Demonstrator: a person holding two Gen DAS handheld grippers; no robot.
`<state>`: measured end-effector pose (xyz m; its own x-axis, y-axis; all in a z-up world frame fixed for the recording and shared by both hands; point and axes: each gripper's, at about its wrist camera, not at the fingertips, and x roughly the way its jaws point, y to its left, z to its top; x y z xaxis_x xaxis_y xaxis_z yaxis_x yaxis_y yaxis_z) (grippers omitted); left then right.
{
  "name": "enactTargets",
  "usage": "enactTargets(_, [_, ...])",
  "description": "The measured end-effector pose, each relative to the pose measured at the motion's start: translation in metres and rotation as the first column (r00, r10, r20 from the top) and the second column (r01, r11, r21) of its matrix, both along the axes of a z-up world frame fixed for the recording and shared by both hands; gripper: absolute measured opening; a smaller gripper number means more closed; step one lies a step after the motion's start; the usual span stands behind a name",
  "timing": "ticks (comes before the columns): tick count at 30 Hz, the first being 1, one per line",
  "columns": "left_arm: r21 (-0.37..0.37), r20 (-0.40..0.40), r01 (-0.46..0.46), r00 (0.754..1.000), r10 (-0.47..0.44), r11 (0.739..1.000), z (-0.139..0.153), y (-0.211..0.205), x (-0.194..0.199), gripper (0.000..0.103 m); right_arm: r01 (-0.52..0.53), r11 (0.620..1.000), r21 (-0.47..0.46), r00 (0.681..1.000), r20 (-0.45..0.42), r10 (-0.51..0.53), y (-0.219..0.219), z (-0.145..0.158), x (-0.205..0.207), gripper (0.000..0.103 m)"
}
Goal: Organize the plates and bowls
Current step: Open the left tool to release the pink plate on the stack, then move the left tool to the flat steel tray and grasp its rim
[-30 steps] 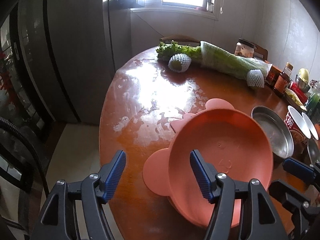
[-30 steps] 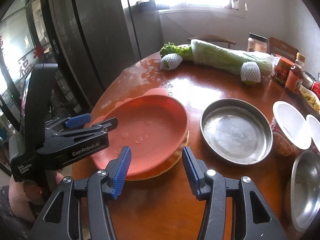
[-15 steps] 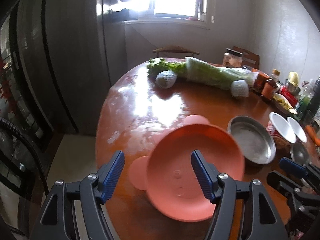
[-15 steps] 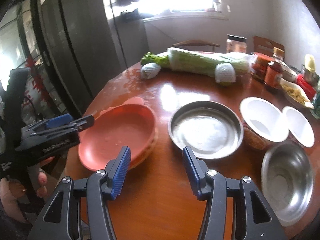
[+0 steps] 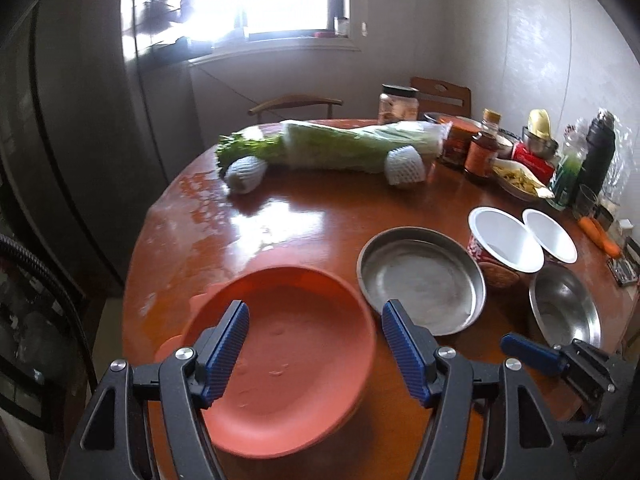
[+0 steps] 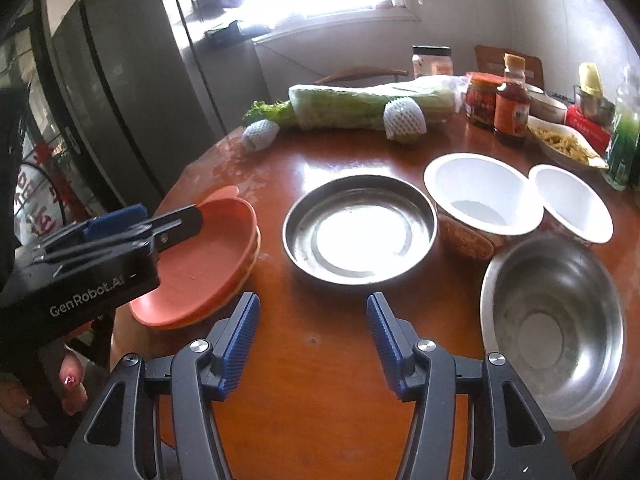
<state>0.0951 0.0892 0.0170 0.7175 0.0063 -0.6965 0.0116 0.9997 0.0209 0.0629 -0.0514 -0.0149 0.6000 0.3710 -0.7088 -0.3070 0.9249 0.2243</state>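
Observation:
Stacked orange plates [image 5: 296,356] [image 6: 208,256] lie at the table's near left edge. My left gripper [image 5: 316,350] is open and empty, raised above them; it also shows in the right wrist view [image 6: 120,236]. A flat steel plate [image 5: 420,280] [image 6: 360,228] lies right of them. A deep steel bowl [image 5: 564,316] [image 6: 552,320] sits at the near right. Two white bowls [image 6: 480,192] [image 6: 572,208] [image 5: 504,236] stand behind it. My right gripper [image 6: 312,340] is open and empty above bare table in front of the steel plate; one fingertip [image 5: 532,354] shows in the left wrist view.
A wrapped cabbage [image 5: 360,144] [image 6: 372,104] and two foam-netted fruits [image 5: 246,174] [image 5: 404,166] lie at the far side. Jars, bottles [image 6: 510,104] and a dish of food [image 6: 564,144] crowd the far right. A dark fridge [image 6: 120,80] stands left of the table [image 6: 320,400].
Both grippers have drawn back and risen, open and empty. The orange plates stay on the table, and more of the right-hand bowls has come into view.

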Motion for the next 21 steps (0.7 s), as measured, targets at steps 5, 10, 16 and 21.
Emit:
enactTargets(5, [0.023, -0.025, 0.031, 0.999, -0.03, 0.999, -0.005, -0.019, 0.016, 0.069, 0.009, 1.0, -0.02, 1.0, 0.009, -0.009, -0.004, -0.005, 0.003, 0.059])
enactTargets(10, [0.024, -0.036, 0.016, 0.999, -0.015, 1.0, -0.006, -0.016, 0.026, 0.069, -0.034, 0.999, -0.037, 0.999, 0.026, 0.035, 0.0, -0.009, 0.009, 0.059])
enactTargets(16, [0.018, -0.051, -0.001, 0.999, 0.002, 1.0, -0.008, -0.006, 0.039, 0.069, -0.119, 0.99, -0.081, 0.991, 0.048, 0.123, 0.016, -0.012, 0.021, 0.059])
enactTargets(21, [0.032, -0.072, 0.017, 0.997, -0.015, 0.999, -0.01, -0.011, 0.055, 0.069, -0.151, 0.981, -0.119, 0.987, 0.041, 0.157, 0.026, -0.02, 0.035, 0.059])
